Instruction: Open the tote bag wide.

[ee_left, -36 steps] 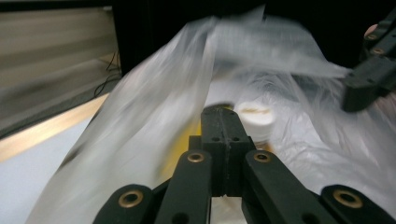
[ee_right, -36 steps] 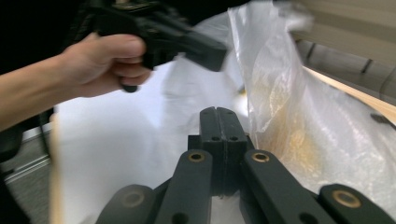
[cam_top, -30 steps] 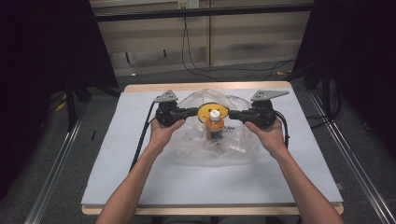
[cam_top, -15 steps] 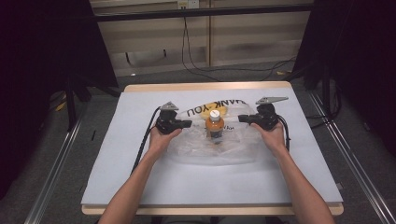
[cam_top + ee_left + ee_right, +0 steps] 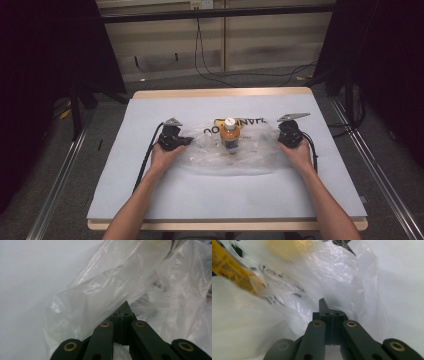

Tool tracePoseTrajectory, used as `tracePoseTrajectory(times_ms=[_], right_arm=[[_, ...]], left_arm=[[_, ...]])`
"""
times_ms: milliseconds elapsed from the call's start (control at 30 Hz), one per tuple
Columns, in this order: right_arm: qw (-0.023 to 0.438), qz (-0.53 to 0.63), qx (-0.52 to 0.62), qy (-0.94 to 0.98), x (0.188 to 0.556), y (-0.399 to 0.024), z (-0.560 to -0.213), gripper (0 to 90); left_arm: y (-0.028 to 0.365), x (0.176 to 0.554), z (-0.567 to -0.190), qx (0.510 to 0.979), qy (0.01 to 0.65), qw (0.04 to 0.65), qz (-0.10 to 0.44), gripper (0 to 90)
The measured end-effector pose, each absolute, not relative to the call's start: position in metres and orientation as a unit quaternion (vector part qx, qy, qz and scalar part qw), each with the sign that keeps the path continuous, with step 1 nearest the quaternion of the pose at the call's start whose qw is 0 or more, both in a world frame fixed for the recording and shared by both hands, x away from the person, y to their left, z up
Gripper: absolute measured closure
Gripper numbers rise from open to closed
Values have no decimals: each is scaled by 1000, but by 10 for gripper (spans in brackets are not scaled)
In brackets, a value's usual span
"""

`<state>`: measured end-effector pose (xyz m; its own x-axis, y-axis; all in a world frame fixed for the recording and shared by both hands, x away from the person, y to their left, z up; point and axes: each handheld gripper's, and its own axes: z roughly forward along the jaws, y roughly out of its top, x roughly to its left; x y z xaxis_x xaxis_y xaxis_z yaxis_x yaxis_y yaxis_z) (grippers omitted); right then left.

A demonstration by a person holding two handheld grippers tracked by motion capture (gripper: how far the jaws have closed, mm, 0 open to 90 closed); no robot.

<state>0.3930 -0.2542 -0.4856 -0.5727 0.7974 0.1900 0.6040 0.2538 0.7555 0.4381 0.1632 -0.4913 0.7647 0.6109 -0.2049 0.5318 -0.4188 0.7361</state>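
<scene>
While the clear plastic bag (image 5: 235, 152) lies mid-frame on the worktop (image 5: 150, 200), left hand-held gripper (image 5: 186, 141) pinches its left edge, jaws pressed together on film. Orange bottle (image 5: 230, 134) stands centre inside. Right hand-held gripper (image 5: 284, 137) pinches the right edge likewise. Bag looks thin, limp, slippery; grip bunched edges, not loose single film.

clear plastic bag (image 5: 235, 152) flat on table, orange bottle (image 5: 230, 134) inside

The bag (image 5: 250, 150) is thin, glossy, crinkled clear plastic. The bottle (image 5: 230, 134) looks smooth, with a white plastic cap. The table (image 5: 200, 190) has a matt pale cover and wooden edge. The left gripper (image 5: 124, 315) is matt black plastic with brass-coloured rivets.
</scene>
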Motion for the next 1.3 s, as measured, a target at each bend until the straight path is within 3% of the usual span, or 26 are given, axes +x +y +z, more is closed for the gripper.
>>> tracePoseTrajectory(times_ms=[667,933,1300], right_arm=[[138,387,442,797,367,-266,-488,900],[130,453,422,774,357,-265,-453,900],[128,489,383,773,348,-258,-419,900]], left_arm=[[192,414,-486,854,319,408,53,900],[198,407,-458,824,313,469,60,900],[194,398,-432,818,286,494,68,900]])
